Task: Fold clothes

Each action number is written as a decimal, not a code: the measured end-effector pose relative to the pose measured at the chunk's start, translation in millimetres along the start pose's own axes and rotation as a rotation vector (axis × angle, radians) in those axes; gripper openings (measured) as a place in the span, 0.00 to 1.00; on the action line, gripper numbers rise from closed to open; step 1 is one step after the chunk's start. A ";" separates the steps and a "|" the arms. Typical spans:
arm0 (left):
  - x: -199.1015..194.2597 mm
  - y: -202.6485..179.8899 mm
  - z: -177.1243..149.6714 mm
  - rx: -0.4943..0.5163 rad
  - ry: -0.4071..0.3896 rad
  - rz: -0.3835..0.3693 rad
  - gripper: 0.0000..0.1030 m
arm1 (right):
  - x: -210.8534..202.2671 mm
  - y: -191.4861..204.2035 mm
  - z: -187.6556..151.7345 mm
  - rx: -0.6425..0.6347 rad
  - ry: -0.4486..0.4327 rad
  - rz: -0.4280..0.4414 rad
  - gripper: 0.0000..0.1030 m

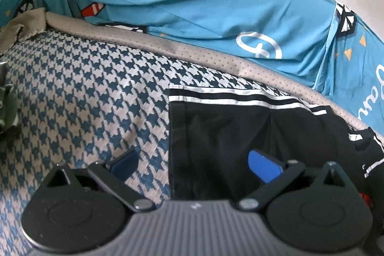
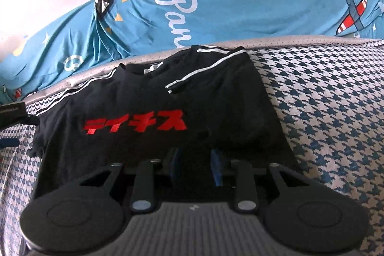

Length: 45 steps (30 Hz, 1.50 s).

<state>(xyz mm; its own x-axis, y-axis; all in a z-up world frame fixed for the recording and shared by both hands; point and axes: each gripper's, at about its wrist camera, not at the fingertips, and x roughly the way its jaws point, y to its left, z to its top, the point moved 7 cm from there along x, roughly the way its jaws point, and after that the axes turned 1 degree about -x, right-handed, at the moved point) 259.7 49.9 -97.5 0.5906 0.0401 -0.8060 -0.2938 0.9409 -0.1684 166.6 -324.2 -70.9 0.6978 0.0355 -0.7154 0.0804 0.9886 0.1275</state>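
A black T-shirt (image 2: 148,97) with white stripes and red lettering lies partly folded on the houndstooth mat (image 2: 336,112). In the right wrist view, my right gripper (image 2: 196,166) sits at the shirt's near hem. Its blue fingertips (image 2: 216,167) are close together, with black cloth pinched between them. In the left wrist view, the shirt (image 1: 240,136) fills the lower right, and its straight left edge runs down between my fingers. My left gripper (image 1: 194,164) stands wide open just above that edge. One pad (image 1: 124,163) is over the mat and the other over the cloth.
A blue printed quilt (image 1: 192,4) is heaped along the far side of the mat, against a white wall. A grey perforated border (image 1: 168,42) edges the mat. At the far left are crumpled khaki cloth (image 1: 26,20) and a green item (image 1: 7,102).
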 end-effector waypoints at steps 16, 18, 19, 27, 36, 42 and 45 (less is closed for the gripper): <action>25.4 -5.1 4.7 0.040 -0.016 0.004 0.57 | 4.3 -6.2 -1.0 0.036 0.028 0.004 0.30; 24.1 -7.8 4.6 0.046 -0.030 0.002 0.47 | 5.1 -7.3 -1.2 0.044 0.034 0.006 0.30; 23.4 -7.9 4.8 0.039 -0.034 -0.004 0.39 | 5.6 -7.5 -1.6 0.046 0.037 0.006 0.30; 18.8 -7.7 4.9 -0.013 -0.066 -0.047 0.17 | 9.2 -9.5 -2.6 0.057 0.051 0.003 0.30; -0.2 -32.2 2.3 0.054 -0.132 -0.079 0.15 | 10.0 -11.4 -2.0 0.068 0.048 -0.003 0.30; -30.3 -91.6 -16.9 0.219 -0.168 -0.252 0.15 | 11.6 -9.6 -3.4 0.069 0.054 -0.001 0.30; -41.3 -122.2 -33.3 0.322 -0.143 -0.355 0.20 | 12.4 -9.2 -3.9 0.070 0.057 0.001 0.30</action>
<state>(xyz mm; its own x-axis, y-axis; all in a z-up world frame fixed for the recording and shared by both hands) 246.2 -77.9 -62.5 0.7160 -0.2770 -0.6408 0.1777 0.9600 -0.2164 171.8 -332.3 -83.6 0.6562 0.0471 -0.7531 0.1303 0.9760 0.1746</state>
